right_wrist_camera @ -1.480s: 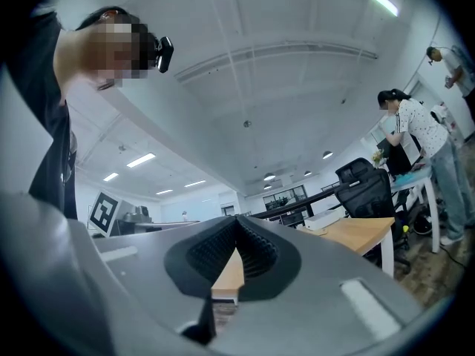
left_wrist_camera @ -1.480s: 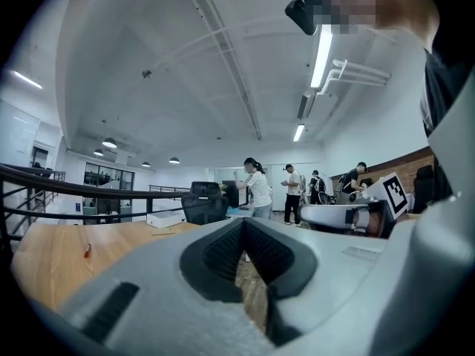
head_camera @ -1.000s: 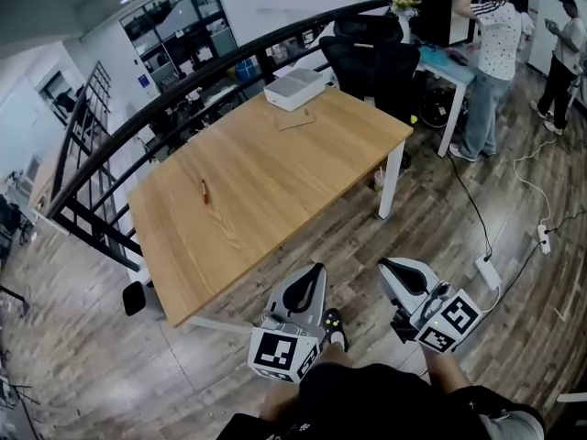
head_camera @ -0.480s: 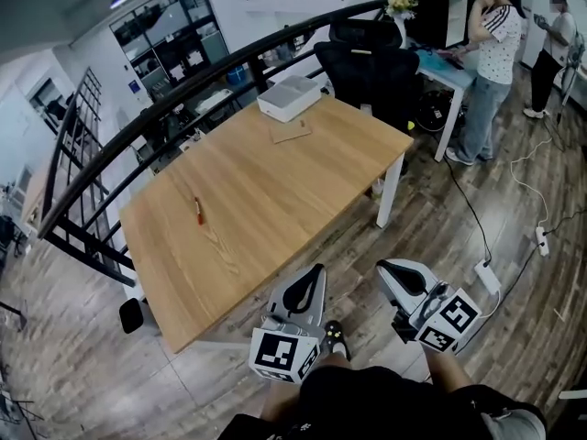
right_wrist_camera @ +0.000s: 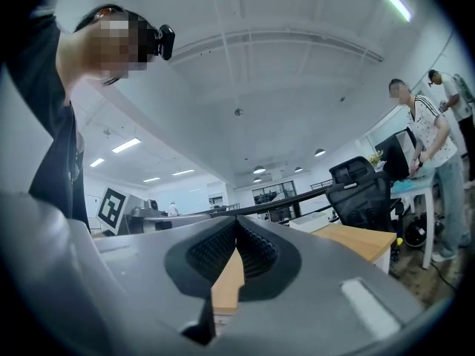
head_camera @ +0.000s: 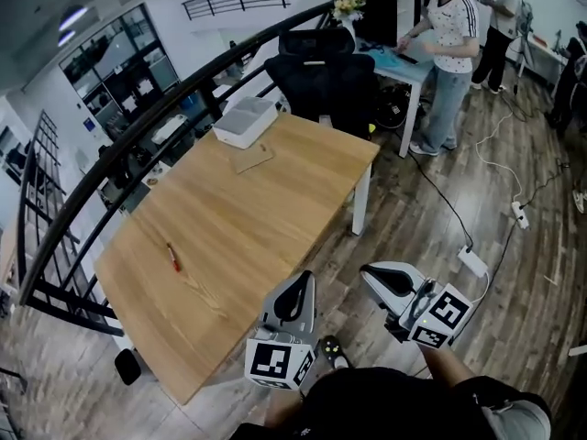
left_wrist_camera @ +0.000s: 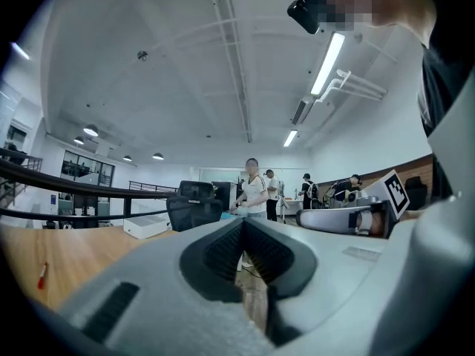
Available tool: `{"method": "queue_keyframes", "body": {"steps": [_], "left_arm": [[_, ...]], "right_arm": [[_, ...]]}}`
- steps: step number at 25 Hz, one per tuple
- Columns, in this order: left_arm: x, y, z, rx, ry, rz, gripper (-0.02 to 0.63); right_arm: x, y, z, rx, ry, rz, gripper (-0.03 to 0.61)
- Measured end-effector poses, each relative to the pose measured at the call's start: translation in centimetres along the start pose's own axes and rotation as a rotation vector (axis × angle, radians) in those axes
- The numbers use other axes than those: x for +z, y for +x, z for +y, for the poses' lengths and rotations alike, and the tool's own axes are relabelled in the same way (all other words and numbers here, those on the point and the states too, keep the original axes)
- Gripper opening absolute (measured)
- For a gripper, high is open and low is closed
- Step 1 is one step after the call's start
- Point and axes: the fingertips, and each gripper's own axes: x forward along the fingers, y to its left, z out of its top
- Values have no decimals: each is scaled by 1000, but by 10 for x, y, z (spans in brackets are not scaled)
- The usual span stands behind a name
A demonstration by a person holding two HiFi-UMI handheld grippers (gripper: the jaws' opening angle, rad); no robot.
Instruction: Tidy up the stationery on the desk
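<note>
On the wooden desk (head_camera: pixel 238 218) a red pen (head_camera: pixel 171 258) lies near the left edge. A white box (head_camera: pixel 246 120) stands at the far corner, and a flat brown card (head_camera: pixel 252 159) lies just in front of it. Both grippers hang off the desk's near side, above the floor by my body. My left gripper (head_camera: pixel 305 276) is shut with nothing in it; its jaws meet at the tip (left_wrist_camera: pixel 243 222). The pen (left_wrist_camera: pixel 42 274) shows low at the left of that view. My right gripper (head_camera: pixel 367 271) is shut and holds nothing (right_wrist_camera: pixel 236 221).
A black office chair (head_camera: pixel 316 71) stands behind the desk's far right corner. A dark railing (head_camera: pixel 138 140) runs along the desk's far side. Two people (head_camera: pixel 448 53) stand at another desk at the back right. A power strip (head_camera: pixel 472 262) and cables lie on the floor to the right.
The head view has swung to the right, so the desk sits farther left in it. Both grippers keep the same shut pose near my body.
</note>
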Motion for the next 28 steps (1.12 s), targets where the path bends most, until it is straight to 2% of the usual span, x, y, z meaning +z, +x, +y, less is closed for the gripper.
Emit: {"method": "queue_keyframes", "body": {"steps": [10,16,23,28], "left_arm": [[3,26,39,-70,-14,-15,-2],[-3,21,67,-69,-42,-13,-2],[-18,14,98,-54,-61,-28,-2],[-20,4,107,-43,-55,-34,-2]], "right_arm": [[1,37,-22,-80,-23,17,9],[-2,62,-18,-97,-25,44,9],[-7,78,-21,-127,-80,71,9],[-7,90,-19,-111,-66,51,9]]}}
